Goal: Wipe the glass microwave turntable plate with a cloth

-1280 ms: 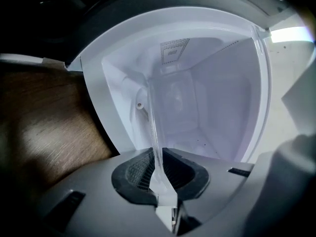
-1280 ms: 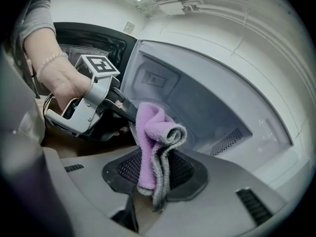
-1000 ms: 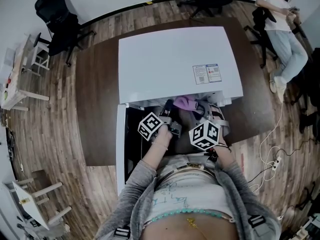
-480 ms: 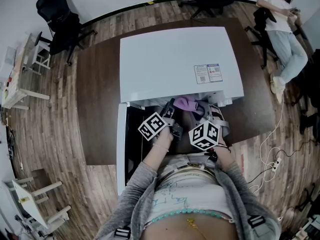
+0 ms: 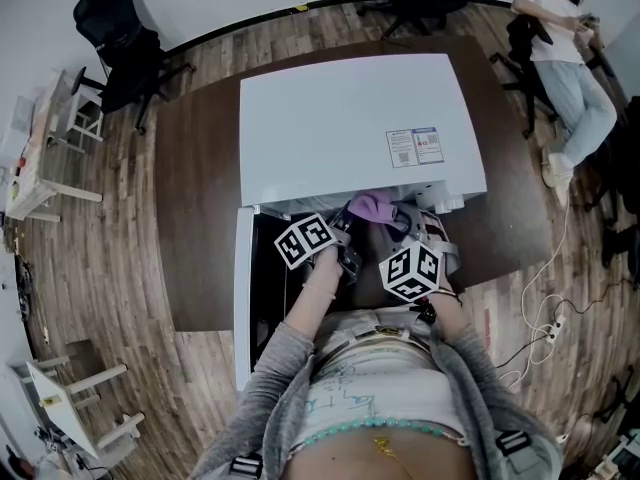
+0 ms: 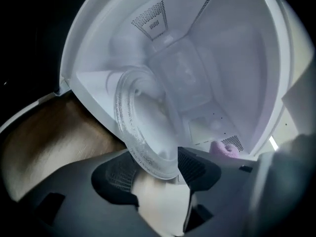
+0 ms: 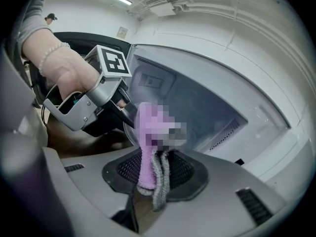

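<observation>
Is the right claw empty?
No, the right claw is shut on a purple and grey fuzzy cloth.

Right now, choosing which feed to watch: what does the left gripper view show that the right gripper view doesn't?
Only the left gripper view: the rim of the glass plate between the jaws of the left gripper; they stand apart and have just been opening. Only the right gripper view: the right gripper shut on the cloth, and the person's hand on the left gripper. Both: the microwave cavity and the pink cloth.
</observation>
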